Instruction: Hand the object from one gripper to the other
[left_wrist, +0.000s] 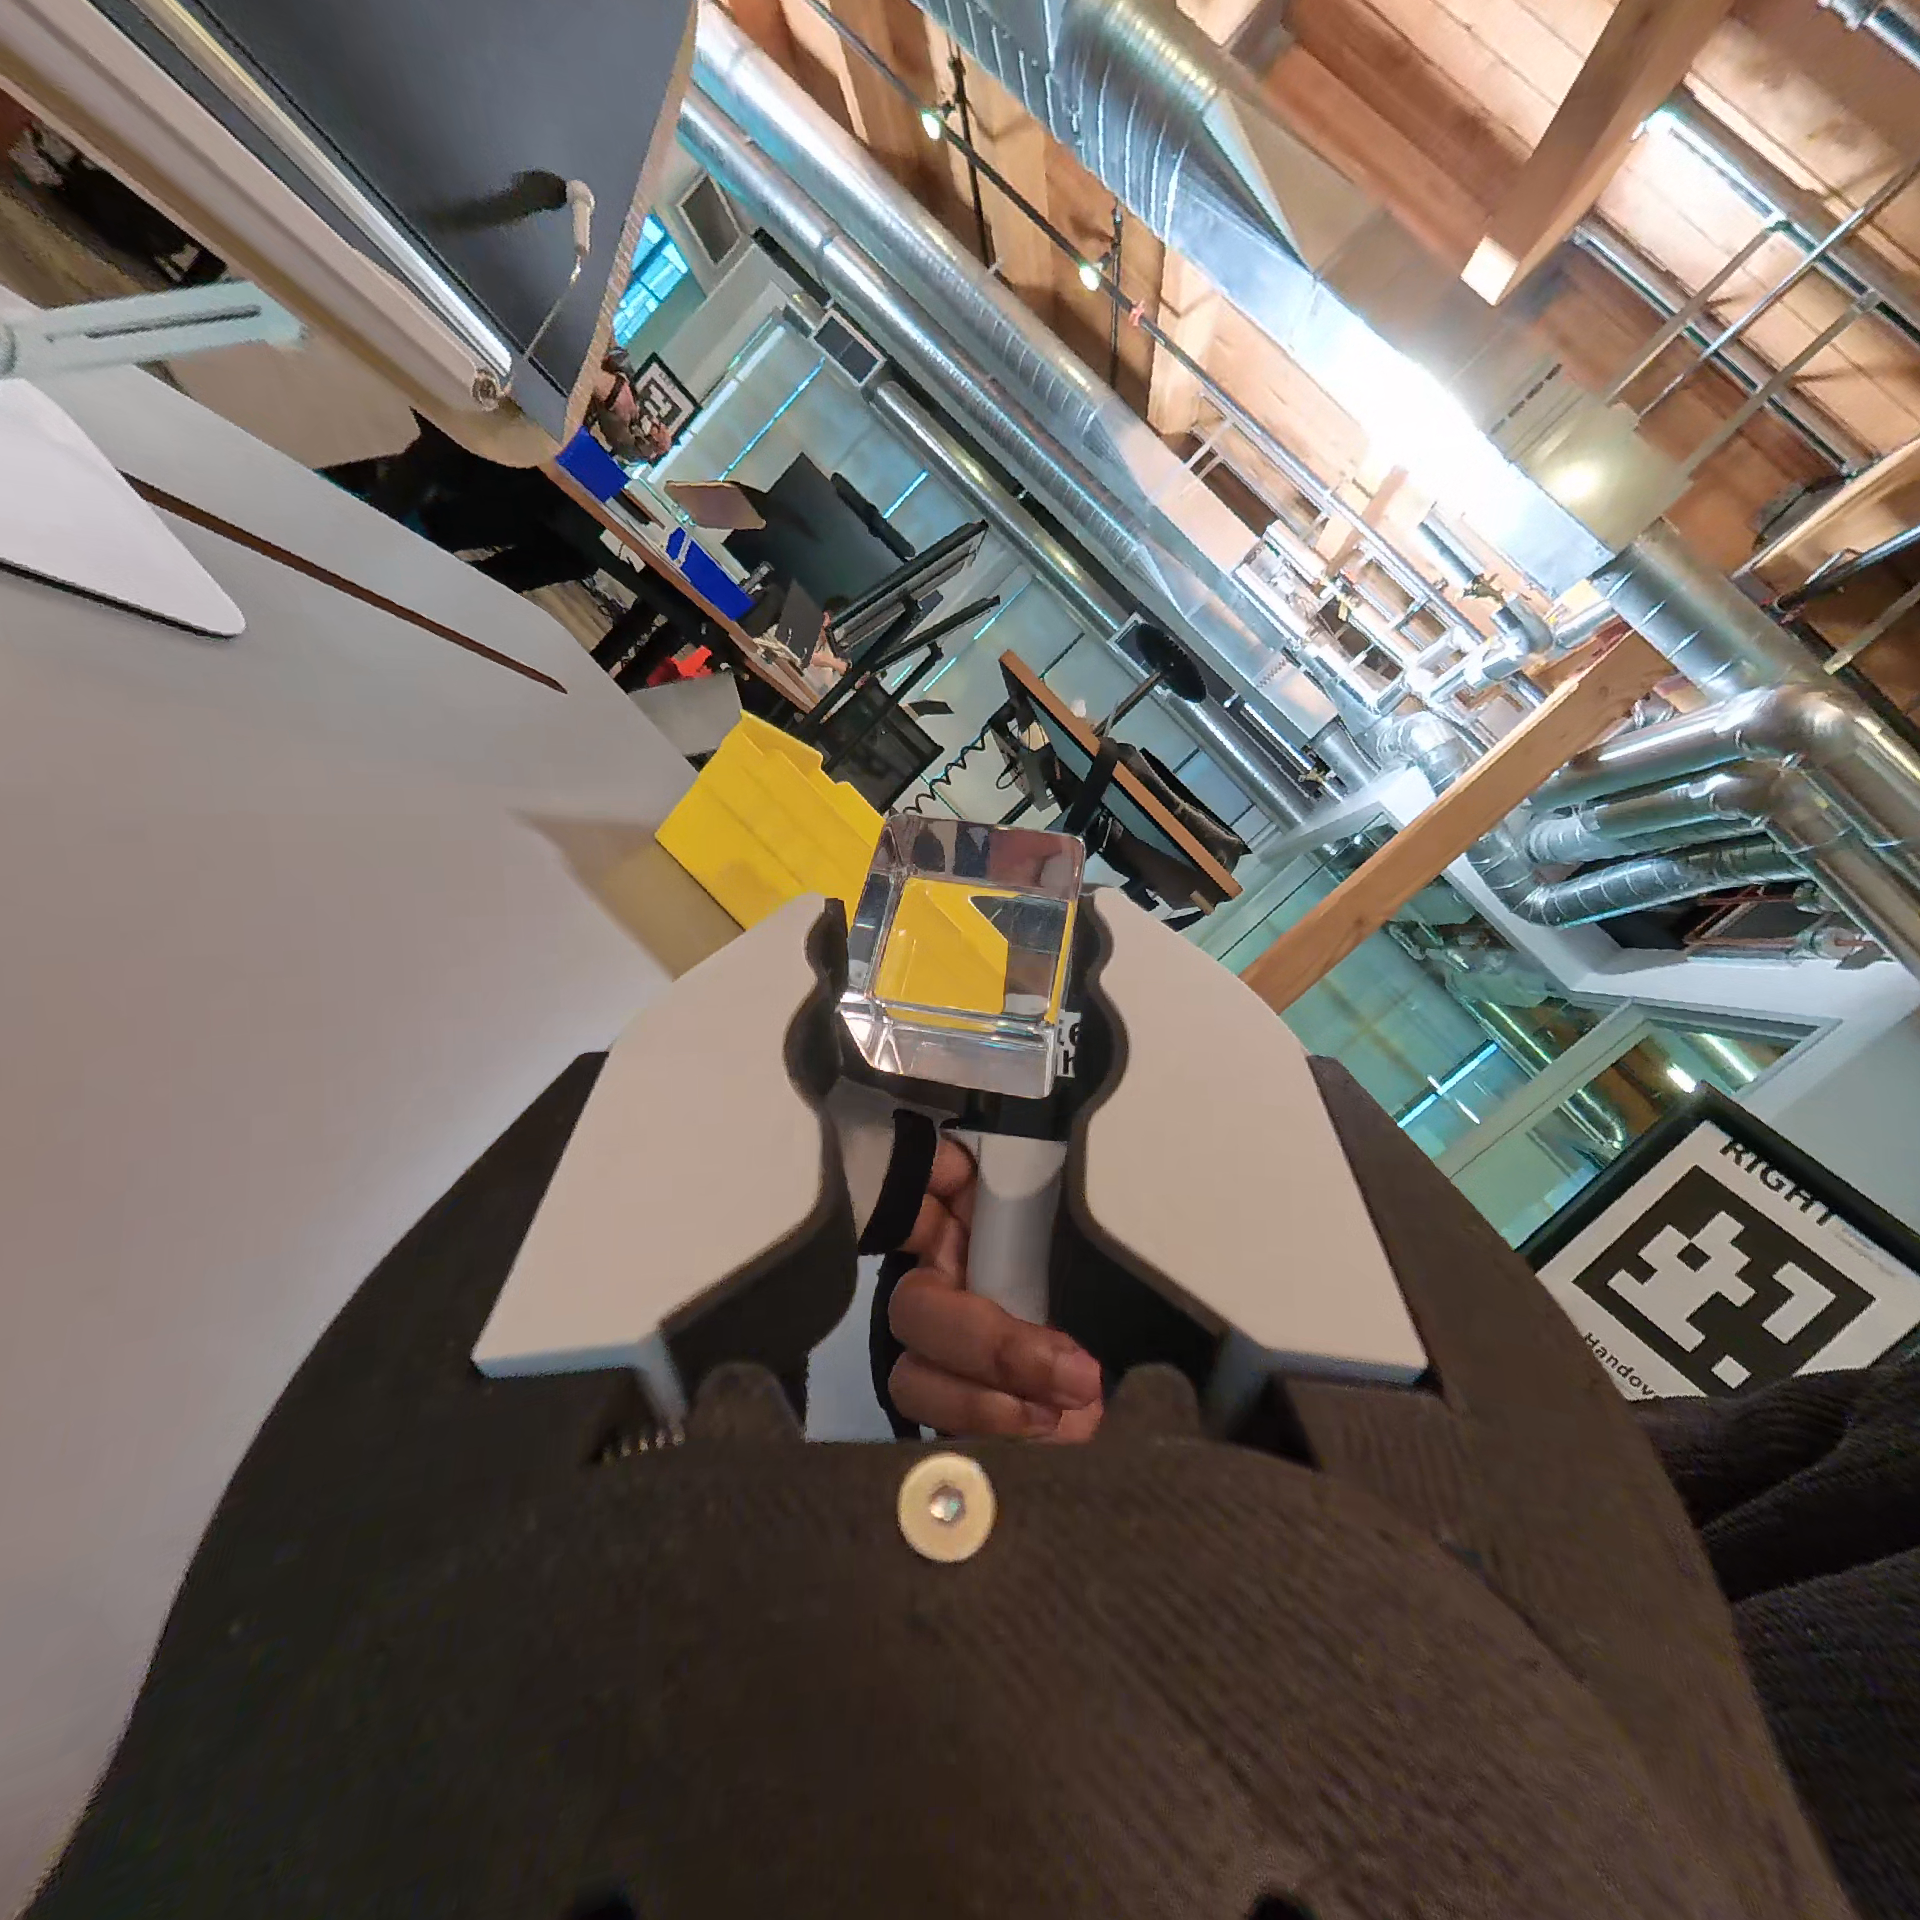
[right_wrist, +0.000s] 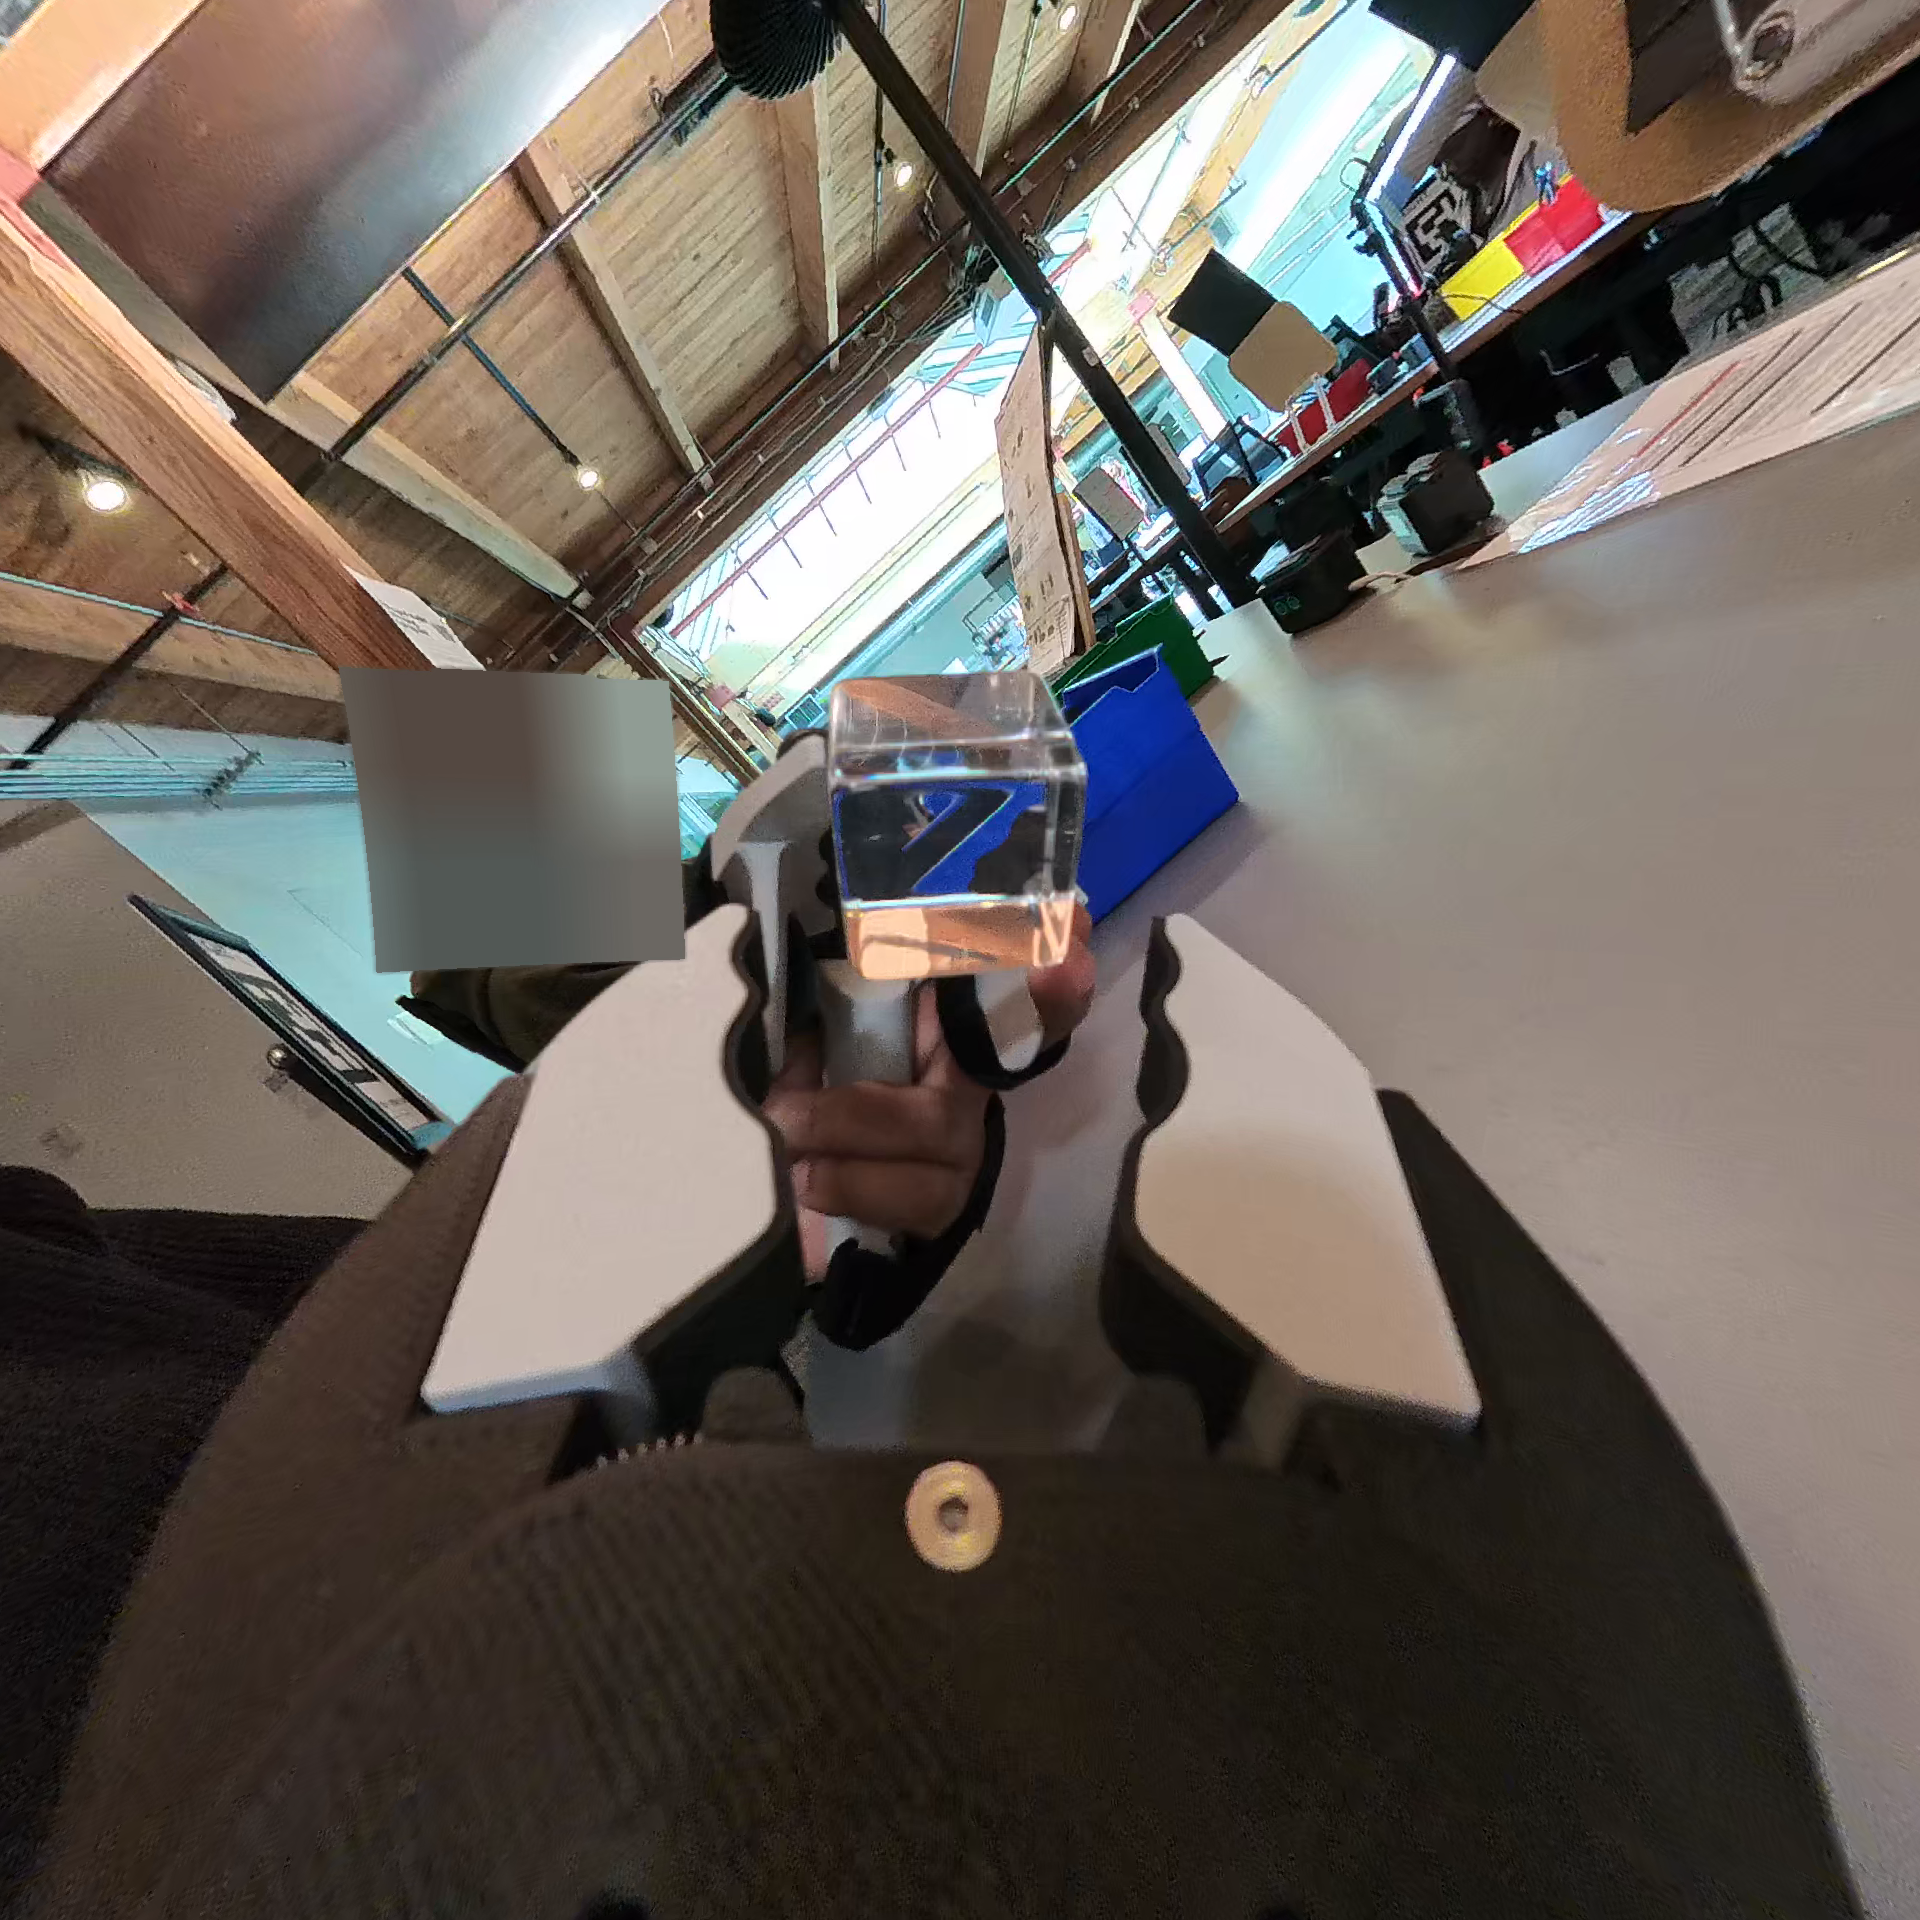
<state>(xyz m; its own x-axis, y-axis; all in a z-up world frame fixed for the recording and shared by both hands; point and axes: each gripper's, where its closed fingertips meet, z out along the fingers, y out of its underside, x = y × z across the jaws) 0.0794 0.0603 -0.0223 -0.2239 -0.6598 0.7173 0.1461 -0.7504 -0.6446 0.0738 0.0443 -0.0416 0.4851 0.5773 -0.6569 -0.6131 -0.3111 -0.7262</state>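
The clear cube (left_wrist: 966, 966) sits clamped between the left claw (left_wrist: 961, 966) tips.

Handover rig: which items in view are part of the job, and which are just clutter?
In the job: clear cube, left gripper shut on it, right gripper open.
Lying about: yellow bin, blue bin, green bin, black-and-white marker board.

Timber-beamed ceiling (right_wrist: 665, 260) with silver ducts (left_wrist: 1039, 343) above grey tables (right_wrist: 1558, 779), bright windows (right_wrist: 935, 499).
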